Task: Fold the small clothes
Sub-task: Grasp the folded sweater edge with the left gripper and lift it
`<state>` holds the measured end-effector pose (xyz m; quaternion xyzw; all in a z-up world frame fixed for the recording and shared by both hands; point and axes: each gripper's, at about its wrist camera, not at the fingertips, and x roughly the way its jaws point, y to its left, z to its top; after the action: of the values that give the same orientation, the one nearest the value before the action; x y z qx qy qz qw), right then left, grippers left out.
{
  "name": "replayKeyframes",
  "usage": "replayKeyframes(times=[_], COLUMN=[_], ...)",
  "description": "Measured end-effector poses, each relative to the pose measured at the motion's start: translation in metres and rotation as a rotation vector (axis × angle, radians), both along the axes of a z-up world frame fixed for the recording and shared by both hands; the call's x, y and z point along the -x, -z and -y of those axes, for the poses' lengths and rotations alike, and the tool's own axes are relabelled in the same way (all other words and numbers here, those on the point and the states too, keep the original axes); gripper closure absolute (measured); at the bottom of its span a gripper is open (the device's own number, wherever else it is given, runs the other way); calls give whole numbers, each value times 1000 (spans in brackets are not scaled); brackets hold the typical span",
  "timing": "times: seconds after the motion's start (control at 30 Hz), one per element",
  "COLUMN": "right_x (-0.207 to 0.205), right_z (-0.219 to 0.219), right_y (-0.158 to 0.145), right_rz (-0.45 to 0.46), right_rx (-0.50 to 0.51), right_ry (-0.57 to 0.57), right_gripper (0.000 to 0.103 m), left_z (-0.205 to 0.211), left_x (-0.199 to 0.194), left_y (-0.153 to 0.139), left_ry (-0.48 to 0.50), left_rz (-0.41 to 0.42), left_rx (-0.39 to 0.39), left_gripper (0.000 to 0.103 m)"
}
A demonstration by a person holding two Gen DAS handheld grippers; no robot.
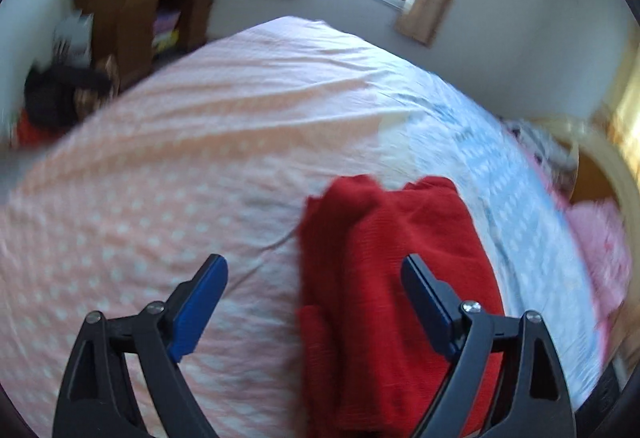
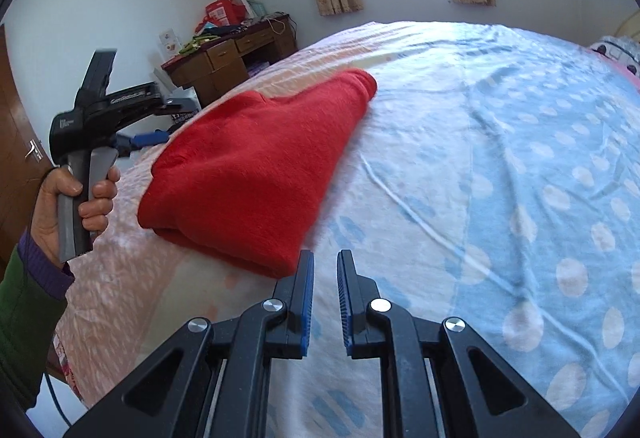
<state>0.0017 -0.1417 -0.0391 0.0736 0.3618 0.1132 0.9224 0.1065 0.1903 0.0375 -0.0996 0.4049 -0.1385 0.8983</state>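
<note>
We've got the red top folded on the bed. Our left gripper is wide open over it, empty; right gripper nearly closed, holding nothing.

Legible text, one entry only: in your right wrist view, the black plastic body of the left gripper carries pale raised lettering along its upper arm, beginning "Gen" with the remainder blurred. The small white label on its rear block is too small for you to read.
</note>
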Motion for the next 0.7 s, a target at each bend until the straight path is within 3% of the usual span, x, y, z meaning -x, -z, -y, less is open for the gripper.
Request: replayKeyframes(times=[0.07,0.13,0.27,0.37,0.4,0.43,0.5,0.53,0.57,0.63,0.7], right_x=[-5,-8,-6,-6,-6,-6,-5,-5,-5,-8,-11], right_z=[0,1,3,6,8,10,16,19,21,26,28], right_y=[-7,-17,-29,-25,-23,-21,-18,-16,-15,-11,-6], right_rz=[7,25,75,62,51,40,32,31,31,23,11], right_rx=[1,-5,-8,-18,-24,-31,-37,-36,-35,-41,-54], right_ry=[4,9,24,35,39,44,56,61,66,77,87], right_gripper=[91,87,65,65,65,65,65,65,65,65,65], left_z=[20,27,36,53,59,63,64,63,62,46,32], left_x=[-7,-18,-60,-77,-84,-87,-83,-75,-69,-48,-37], left_y=[-6,-6,12,27,35,40,41,34,25,-1,-15], left_ry=[37,37,28,40,27,23,53,76,108,235,328], left_rz=[23,13,-125,-216,-246,-264,-263,-218,-174,-35,43], left_rx=[-43,-39,2,-43,-73,-82,-49,-41,-20,174,325], left_gripper=[11,6,5,5,13,41,64,80,83,83,82])
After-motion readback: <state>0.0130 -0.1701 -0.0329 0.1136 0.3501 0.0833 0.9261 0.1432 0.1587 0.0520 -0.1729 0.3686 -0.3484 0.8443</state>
